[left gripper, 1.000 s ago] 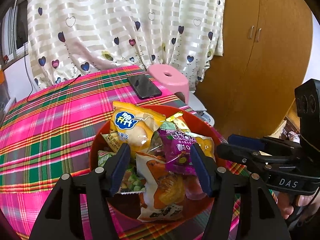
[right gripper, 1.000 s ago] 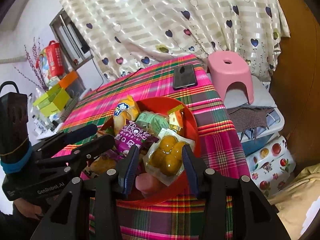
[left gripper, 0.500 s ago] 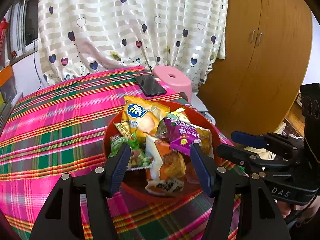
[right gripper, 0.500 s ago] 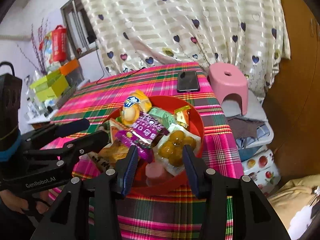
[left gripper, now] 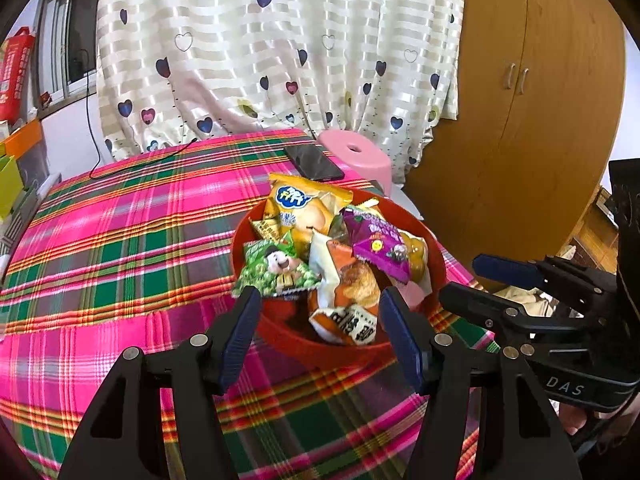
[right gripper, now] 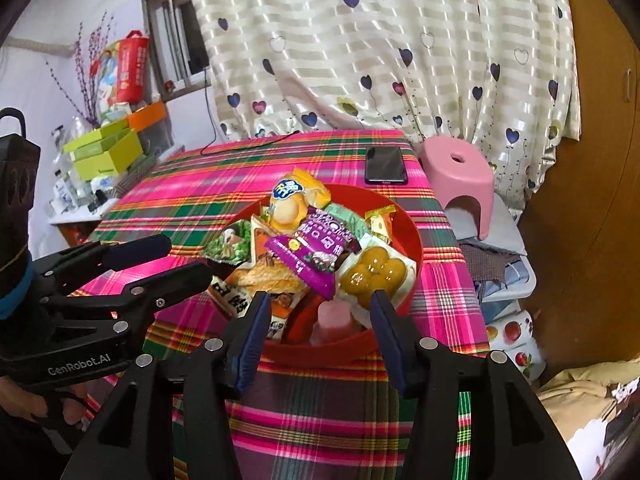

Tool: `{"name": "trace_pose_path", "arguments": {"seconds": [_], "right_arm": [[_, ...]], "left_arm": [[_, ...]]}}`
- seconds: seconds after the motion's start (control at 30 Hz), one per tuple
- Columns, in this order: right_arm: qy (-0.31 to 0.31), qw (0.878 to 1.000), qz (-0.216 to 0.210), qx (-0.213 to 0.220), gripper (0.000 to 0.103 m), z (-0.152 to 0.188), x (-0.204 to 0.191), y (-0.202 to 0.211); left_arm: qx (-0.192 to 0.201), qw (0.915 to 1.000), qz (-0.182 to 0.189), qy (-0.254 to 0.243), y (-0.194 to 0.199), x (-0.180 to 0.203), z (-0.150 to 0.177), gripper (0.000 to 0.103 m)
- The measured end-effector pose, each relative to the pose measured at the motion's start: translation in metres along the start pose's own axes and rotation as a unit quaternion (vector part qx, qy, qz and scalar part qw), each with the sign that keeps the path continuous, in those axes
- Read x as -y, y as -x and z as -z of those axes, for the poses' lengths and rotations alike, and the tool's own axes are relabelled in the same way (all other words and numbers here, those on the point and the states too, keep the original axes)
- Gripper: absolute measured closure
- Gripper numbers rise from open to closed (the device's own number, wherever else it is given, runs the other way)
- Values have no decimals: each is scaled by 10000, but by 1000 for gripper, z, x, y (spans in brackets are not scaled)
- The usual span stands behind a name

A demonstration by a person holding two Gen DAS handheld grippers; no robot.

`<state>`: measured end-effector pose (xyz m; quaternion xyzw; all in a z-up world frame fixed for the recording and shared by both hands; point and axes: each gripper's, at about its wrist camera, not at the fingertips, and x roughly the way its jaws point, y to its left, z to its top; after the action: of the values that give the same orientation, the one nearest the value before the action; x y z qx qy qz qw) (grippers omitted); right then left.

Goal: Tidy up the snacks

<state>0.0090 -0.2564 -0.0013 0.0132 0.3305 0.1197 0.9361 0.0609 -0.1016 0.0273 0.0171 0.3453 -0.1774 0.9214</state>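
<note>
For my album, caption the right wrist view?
Open jaws hover before a red bowl heaped with snack packets on a plaid tablecloth.

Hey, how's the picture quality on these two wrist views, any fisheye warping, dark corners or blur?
Left wrist view: heavy fisheye, the wardrobe bows outward, corners go black, and the red bowl of snacks is sharp. Right wrist view: same dark corners, the curtain curves, bright daylight at the window, a slightly soft snack pile, and no strong glare.
</note>
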Motion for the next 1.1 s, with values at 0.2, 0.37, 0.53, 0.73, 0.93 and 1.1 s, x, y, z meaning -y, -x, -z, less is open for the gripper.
{"name": "trace_pose_path", "arguments": {"seconds": [0.2,0.37,0.53,0.73,0.93,1.1], "right_arm": [[9,9999,84,-77,53,9,-4,1],[20,9998,121,-125,52,13,-6,0],[80,9998,118,-165,52,15,-10,-1],[144,9996,20,-223,52,19,-12,-4],[210,9995,-92,-228,52,20,-15,-5],[246,9992,-184,-273,52,21,-19,-7]], "left_arm": [[-106,9999,-52,-10,0,0,12,40],[-193,9998,-66,58,-1,-3,17,40],[-248,9995,9,171,-4,-4,19,40],[-346,9991,66,219,-7,-4,24,40],[-419,9988,51,238,-10,-4,25,40],[-424,9988,51,221,-10,-4,25,40]]}}
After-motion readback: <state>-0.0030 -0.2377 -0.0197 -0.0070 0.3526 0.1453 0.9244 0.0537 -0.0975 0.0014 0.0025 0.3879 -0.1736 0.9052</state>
